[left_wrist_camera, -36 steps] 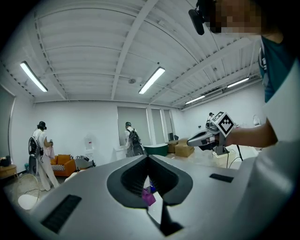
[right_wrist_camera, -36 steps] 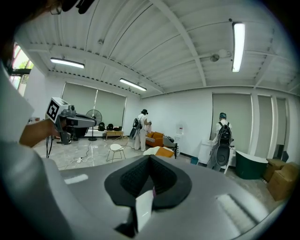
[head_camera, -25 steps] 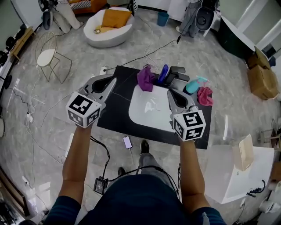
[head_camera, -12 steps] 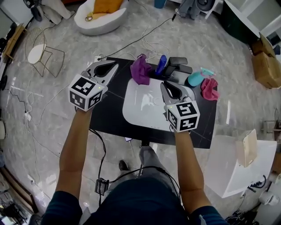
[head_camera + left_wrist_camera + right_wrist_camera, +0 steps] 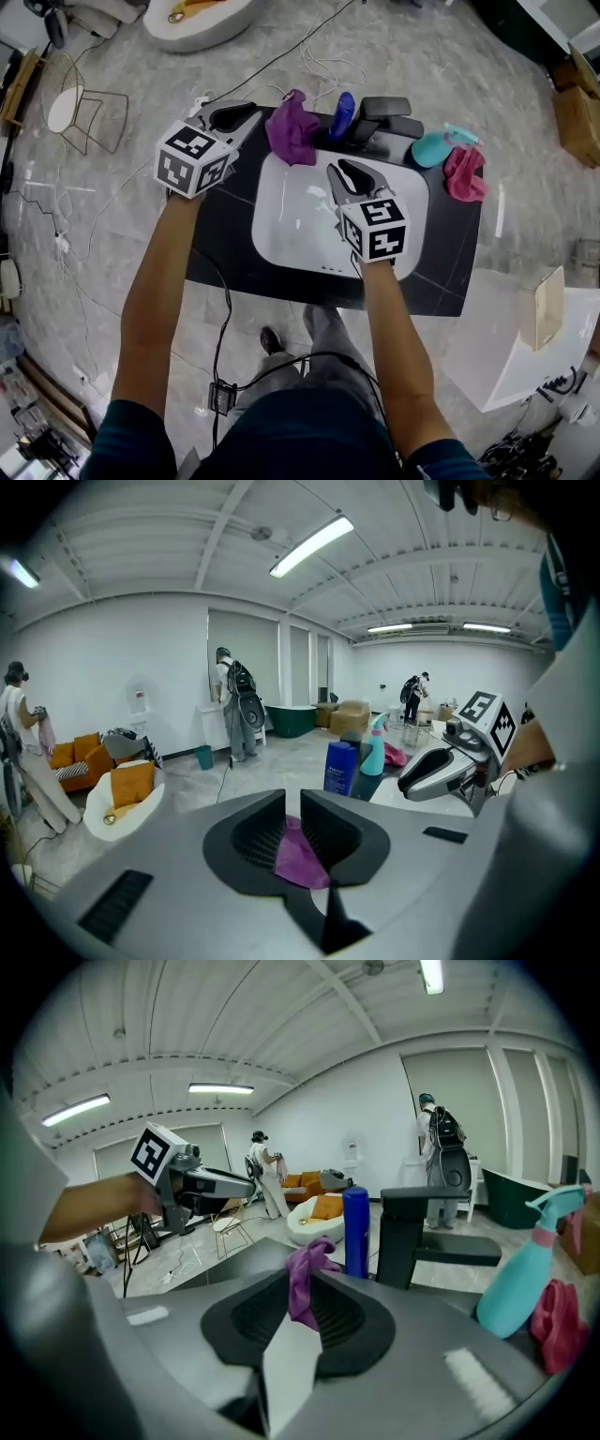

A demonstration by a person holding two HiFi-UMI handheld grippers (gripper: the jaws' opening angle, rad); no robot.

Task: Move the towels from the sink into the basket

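Note:
A purple towel (image 5: 291,129) lies bunched on the back left rim of the white sink (image 5: 281,234), which is set in a black counter (image 5: 230,258). My left gripper (image 5: 249,112) hovers just left of that towel. Its jaws are opening to a narrow slit with nothing between them, and the purple towel (image 5: 302,855) shows through the gap. My right gripper (image 5: 336,170) hangs over the sink basin, jaws opening and empty, pointing at the purple towel (image 5: 302,1283). A pink towel (image 5: 466,173) lies on the counter at the far right.
Behind the sink stand a blue bottle (image 5: 342,114), a black faucet (image 5: 384,117) and a teal spray bottle (image 5: 431,147). A wire chair (image 5: 70,112) and cables lie on the floor to the left. A white table (image 5: 525,347) stands at the right. People stand in the background.
Both grippers have moved forward towards the back of the sink. The right one has come left over the basin. Both pairs of jaws have parted from shut.

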